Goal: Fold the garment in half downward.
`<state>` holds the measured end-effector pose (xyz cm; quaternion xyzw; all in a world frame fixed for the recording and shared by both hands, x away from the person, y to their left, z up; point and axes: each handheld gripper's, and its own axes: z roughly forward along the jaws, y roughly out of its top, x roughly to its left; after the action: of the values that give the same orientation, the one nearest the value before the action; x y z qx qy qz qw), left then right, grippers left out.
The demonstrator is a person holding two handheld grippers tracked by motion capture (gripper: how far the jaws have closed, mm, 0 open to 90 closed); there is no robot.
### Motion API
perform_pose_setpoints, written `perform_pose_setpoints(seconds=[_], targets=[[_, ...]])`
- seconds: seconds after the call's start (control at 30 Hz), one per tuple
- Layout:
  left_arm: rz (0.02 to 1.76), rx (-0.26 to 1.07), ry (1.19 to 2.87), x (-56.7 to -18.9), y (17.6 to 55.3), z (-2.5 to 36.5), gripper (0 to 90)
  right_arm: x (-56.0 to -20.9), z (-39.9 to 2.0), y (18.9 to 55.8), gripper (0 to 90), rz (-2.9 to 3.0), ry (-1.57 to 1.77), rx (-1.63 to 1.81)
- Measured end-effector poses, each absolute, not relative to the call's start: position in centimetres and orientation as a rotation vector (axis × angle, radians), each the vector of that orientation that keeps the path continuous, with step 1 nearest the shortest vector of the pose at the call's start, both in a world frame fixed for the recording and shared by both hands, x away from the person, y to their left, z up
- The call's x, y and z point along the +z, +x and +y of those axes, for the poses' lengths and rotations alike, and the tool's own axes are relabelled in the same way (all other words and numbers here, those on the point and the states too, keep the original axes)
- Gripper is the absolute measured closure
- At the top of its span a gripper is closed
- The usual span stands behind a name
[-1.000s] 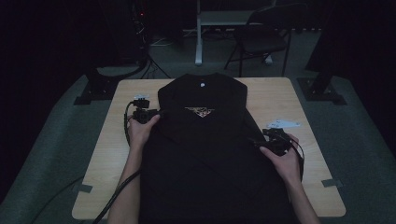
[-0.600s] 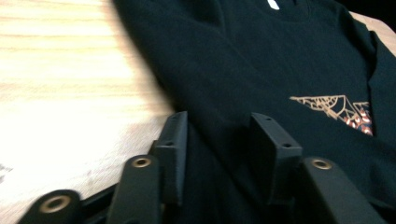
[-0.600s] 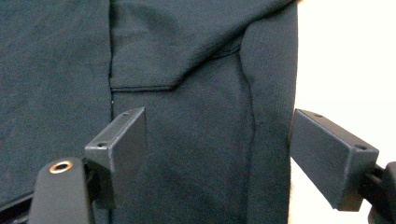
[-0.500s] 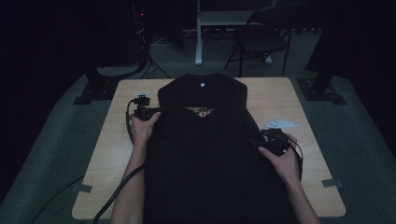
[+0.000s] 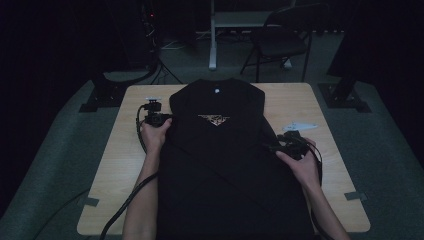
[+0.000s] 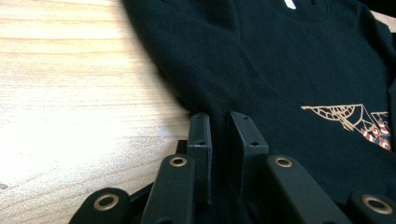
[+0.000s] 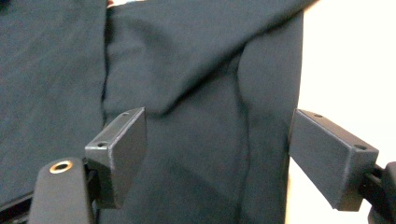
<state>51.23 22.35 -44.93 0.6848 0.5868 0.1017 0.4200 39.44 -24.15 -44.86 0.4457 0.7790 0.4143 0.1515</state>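
Black T-shirt [image 5: 220,150] lies flat, centre of frame on the table [image 5: 120,165], side edges already folded in. Your left hand-held gripper [image 6: 219,128] at the shirt's left edge: jaws have just been closing, now near-shut, prob. pinching the fold, though fabric is too dark to be sure. Right hand-held gripper [image 7: 219,158], lower right: jaws wide, straddling the folded edge w/o grip, set to pinch for the next fold.

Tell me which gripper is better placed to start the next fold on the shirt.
Probably left. The left gripper has just been closing, jaws nearly together on the black shirt's folded edge; the right gripper straddles its edge, wide open.
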Motion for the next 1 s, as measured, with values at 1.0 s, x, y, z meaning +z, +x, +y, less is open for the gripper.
perform_pose_setpoints(seconds=[1.0], targets=[[1.436, 0.253, 1.730, -45.1, 50.8, 22.4, 80.6, -44.7, -21.4, 53.5, 31.2, 2.132, 1.602, 1.191]])
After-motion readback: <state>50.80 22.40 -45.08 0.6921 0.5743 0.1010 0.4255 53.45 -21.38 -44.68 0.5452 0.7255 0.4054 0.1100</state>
